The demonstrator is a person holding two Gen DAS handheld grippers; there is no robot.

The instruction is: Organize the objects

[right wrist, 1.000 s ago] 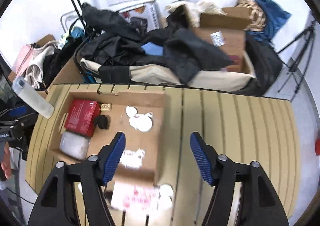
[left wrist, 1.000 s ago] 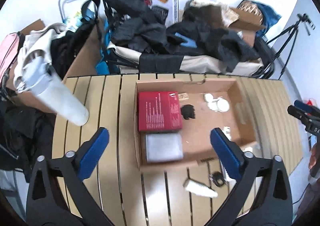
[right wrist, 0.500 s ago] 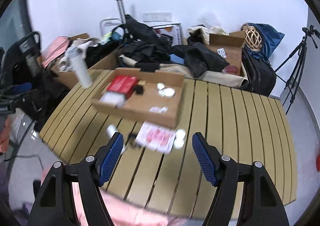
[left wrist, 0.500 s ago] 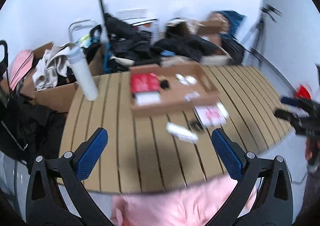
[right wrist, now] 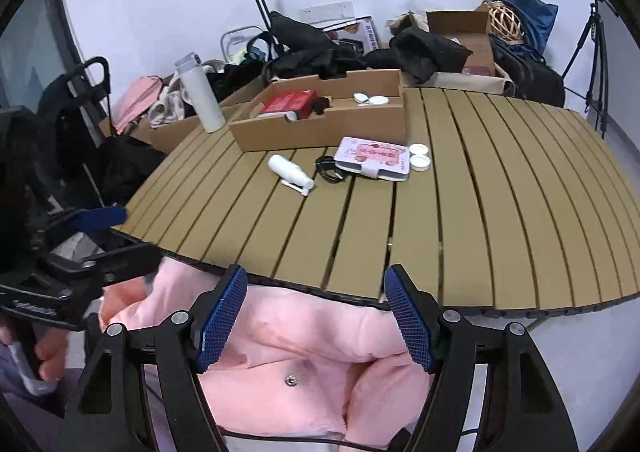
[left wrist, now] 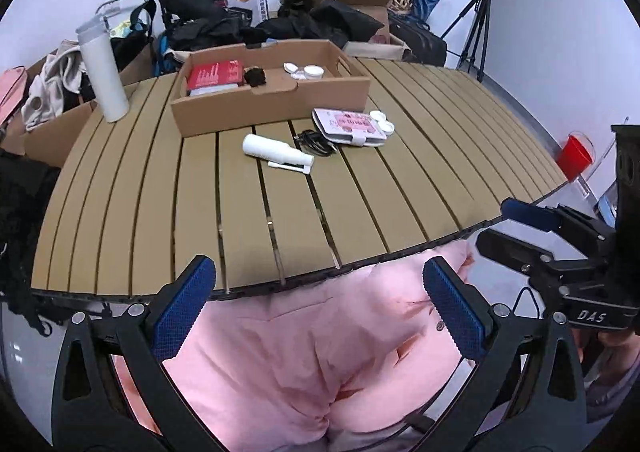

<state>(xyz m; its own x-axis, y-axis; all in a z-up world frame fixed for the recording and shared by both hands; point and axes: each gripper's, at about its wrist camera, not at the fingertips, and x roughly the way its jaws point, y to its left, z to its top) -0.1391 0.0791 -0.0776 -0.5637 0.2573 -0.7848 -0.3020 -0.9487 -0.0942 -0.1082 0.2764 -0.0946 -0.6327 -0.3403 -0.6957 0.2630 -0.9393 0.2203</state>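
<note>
Slatted tan wooden table (left wrist: 360, 211) up front, shallow brown cardboard box (left wrist: 272, 107) at the far side. Just outside: pink-and-white flat pouch (right wrist: 374, 157), small white plastic bottle (right wrist: 290, 171), tangled black cable (right wrist: 329, 168). Left gripper (left wrist: 320, 304) and right gripper (right wrist: 314, 312) both spread wide, empty, hanging off the near edge. Probably easy to roll that bottle, or snag the cable.

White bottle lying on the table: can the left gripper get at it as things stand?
Probably yes. The left gripper is open and empty, held back off the table's near edge. Bare slats lie between it and the white bottle; only the black cable sits beside it.
</note>
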